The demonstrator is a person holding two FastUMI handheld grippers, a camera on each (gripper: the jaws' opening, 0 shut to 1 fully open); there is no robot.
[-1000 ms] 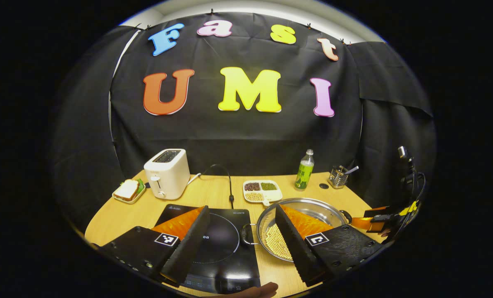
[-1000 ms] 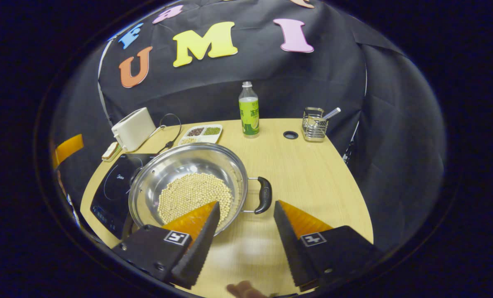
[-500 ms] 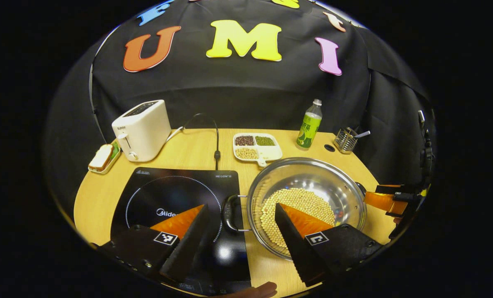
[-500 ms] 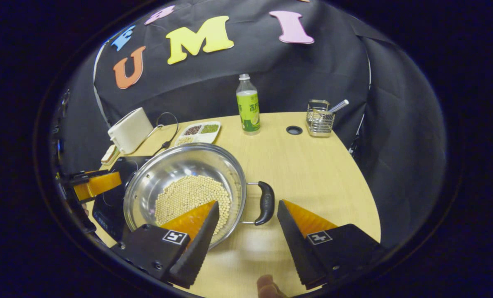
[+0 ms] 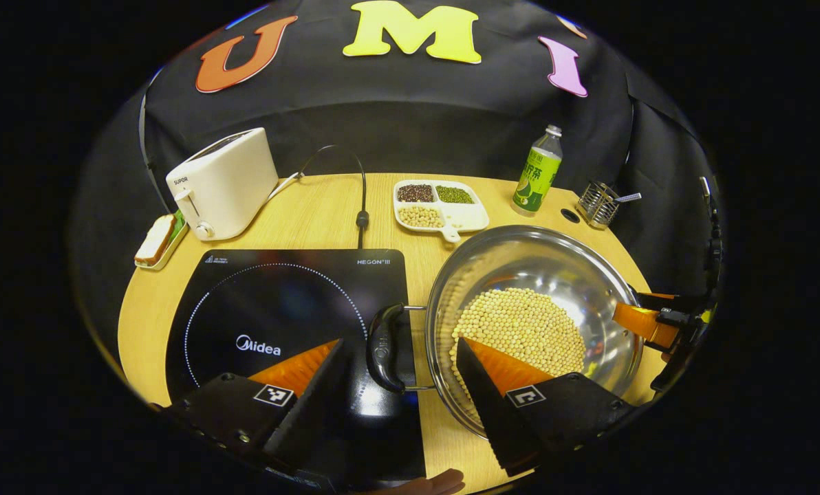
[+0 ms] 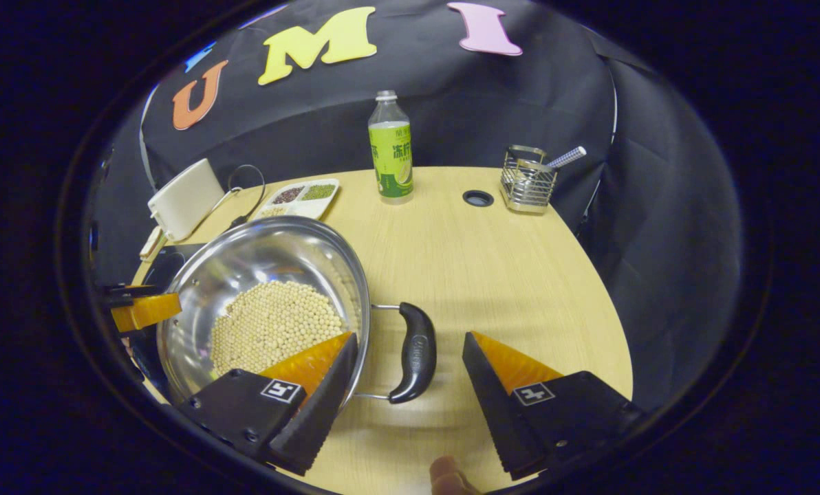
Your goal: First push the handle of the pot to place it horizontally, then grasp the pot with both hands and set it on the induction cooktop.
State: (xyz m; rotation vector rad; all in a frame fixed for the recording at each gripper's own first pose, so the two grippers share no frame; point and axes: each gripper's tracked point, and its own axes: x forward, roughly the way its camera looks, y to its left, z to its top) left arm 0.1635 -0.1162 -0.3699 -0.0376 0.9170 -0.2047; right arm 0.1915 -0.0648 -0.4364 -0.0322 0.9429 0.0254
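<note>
1. Left gripper view: A light wooden tabletop (image 5: 314,213) with a rounded edge is seen, backed by black cloth (image 5: 396,124). On it stand a white toaster (image 5: 223,182), a small dish holding a sandwich (image 5: 157,239), a divided dish of beans (image 5: 437,205), a green-labelled bottle (image 5: 538,170) and a wire utensil caddy (image 5: 597,204).
2. The black induction cooktop (image 5: 279,309) lies on the table's left part; the stainless pot (image 5: 554,275), holding pale beans (image 5: 520,326), rests on the wood just beside it.
3. The left gripper (image 5: 402,352) is spread wide, gripping nothing; the pot's left handle (image 5: 384,347) lies between its fingers, over the cooktop's edge.
4. Right gripper view: The same tabletop (image 6: 492,261) is seen, with a cable hole (image 6: 478,199) near the caddy (image 6: 528,187).
5. The right gripper (image 6: 408,347) is held wide apart, gripping nothing; the pot's right handle (image 6: 415,352) sits between its fingers. Contact cannot be determined.
6. A fingertip (image 6: 448,476) is noted at the lower edge.
</note>
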